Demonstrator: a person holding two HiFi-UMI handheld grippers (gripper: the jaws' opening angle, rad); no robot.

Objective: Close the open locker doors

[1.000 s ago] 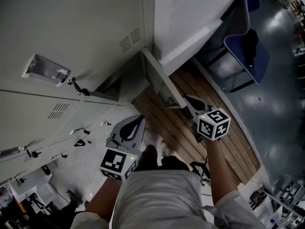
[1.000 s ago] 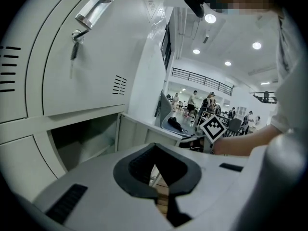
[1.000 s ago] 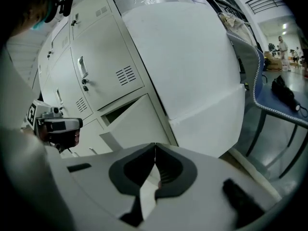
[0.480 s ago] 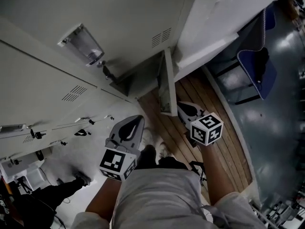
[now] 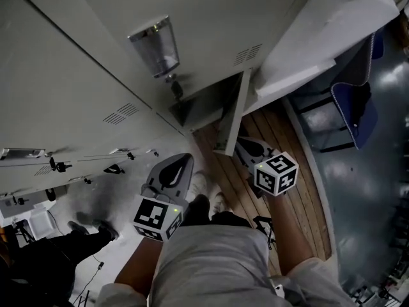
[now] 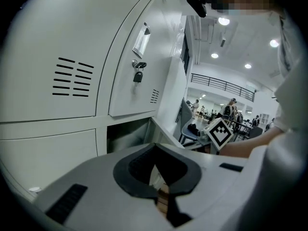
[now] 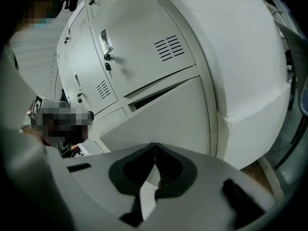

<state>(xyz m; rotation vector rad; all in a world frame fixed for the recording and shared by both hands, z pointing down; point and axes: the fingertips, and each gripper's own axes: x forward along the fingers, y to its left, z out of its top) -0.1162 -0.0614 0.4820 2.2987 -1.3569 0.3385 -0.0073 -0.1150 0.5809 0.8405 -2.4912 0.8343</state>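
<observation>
Locker door (image 5: 232, 115) stands ajar, the right gripper (image 5: 243, 144) just beside its edge. Both that and the left gripper (image 5: 185, 161) are closed, holding nothing.

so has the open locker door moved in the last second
Yes, the open locker door has swung in toward the locker opening, narrowing the gap.

Two grippers (image 5: 186, 160) (image 5: 245, 147), one open locker door (image 5: 231, 115), one blue chair (image 5: 353, 110)

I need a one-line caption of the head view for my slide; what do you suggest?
Head view: right gripper, jaws shut, close to the ajar lower locker door; left gripper, also shut, alongside.
</observation>
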